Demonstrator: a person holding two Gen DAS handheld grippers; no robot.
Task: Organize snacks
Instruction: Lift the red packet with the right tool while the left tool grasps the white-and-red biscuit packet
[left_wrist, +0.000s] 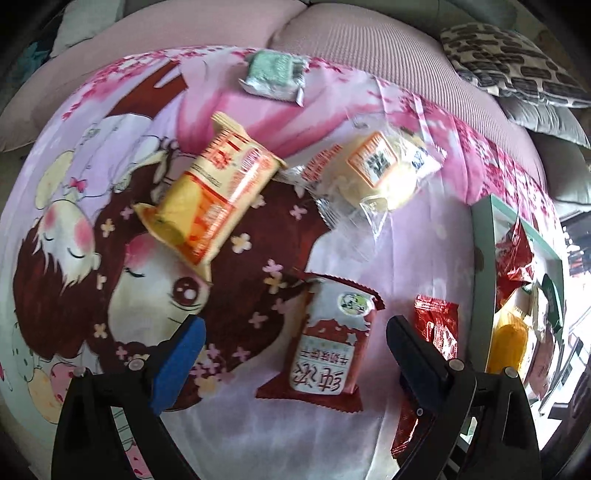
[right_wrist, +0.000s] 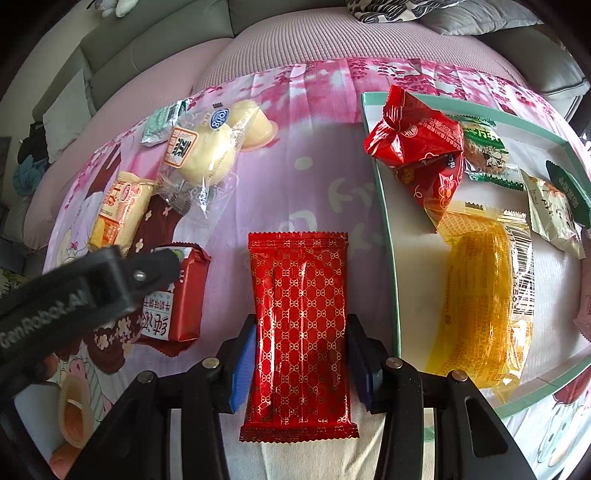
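Note:
My left gripper (left_wrist: 295, 350) is open above a dark red milk-biscuit pack (left_wrist: 325, 343) that lies between its fingers on the cartoon sheet; that pack also shows in the right wrist view (right_wrist: 177, 295). My right gripper (right_wrist: 301, 362) has its pads at both sides of a flat red patterned packet (right_wrist: 299, 332); I cannot tell whether they squeeze it. That packet also shows in the left wrist view (left_wrist: 436, 328). A teal-rimmed white tray (right_wrist: 388, 229) at the right holds a red bag (right_wrist: 424, 155), an orange-wrapped cake (right_wrist: 480, 295) and several small packs.
Loose on the sheet are a yellow biscuit pack (left_wrist: 210, 192), a clear-wrapped bun (left_wrist: 380, 173) and a green packet (left_wrist: 277, 74). A jelly cup (right_wrist: 258, 125) lies beyond the bun. Pink sofa cushions (left_wrist: 332, 33) and patterned pillows (left_wrist: 509, 62) lie behind.

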